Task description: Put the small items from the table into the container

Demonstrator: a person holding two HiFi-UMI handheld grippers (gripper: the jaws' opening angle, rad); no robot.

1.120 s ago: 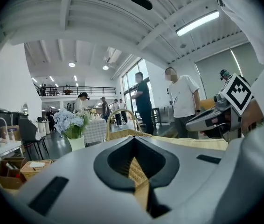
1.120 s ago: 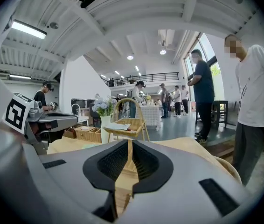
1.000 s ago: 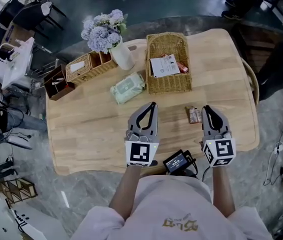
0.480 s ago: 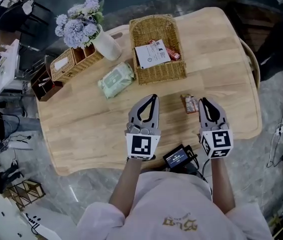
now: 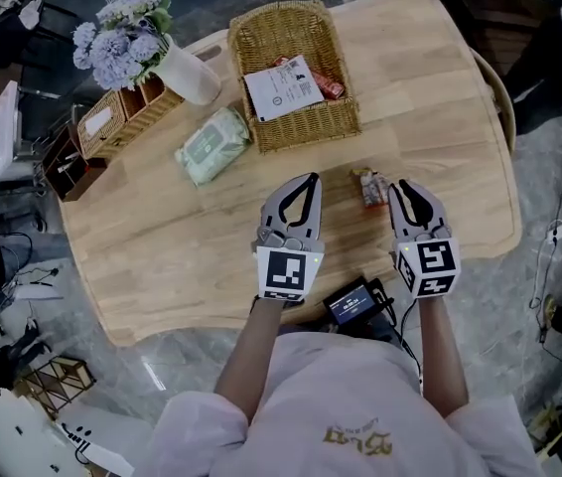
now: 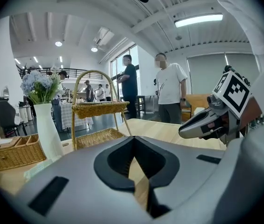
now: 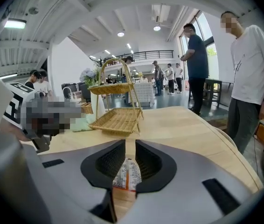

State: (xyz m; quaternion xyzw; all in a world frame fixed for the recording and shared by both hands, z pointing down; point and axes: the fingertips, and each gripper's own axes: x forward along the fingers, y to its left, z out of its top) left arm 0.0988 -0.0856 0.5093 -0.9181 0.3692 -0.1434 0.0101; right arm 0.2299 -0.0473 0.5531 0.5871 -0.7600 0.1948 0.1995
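A small orange-and-white snack packet (image 5: 370, 188) lies flat on the wooden table (image 5: 162, 237), in front of the wicker basket (image 5: 333, 127). The basket holds a white card (image 5: 283, 87) and a red snack (image 5: 323, 83). My right gripper (image 5: 399, 186) hovers just right of the packet. Its jaws are opening, still narrowly parted, and the packet (image 7: 126, 174) shows in the gap beyond the tips, untouched. My left gripper (image 5: 307, 180) hangs over bare table left of the packet, tips together, holding nothing.
A green wipes pack (image 5: 211, 145) lies left of the basket. A white vase (image 5: 190, 76) of flowers, a wicker organiser (image 5: 122, 117) and a dark box (image 5: 63, 162) stand at the far left. People stand beyond the table's far edge (image 7: 248, 92).
Both grippers have come down toward the table top. The right jaws have parted slightly and its tips now sit beside the packet.
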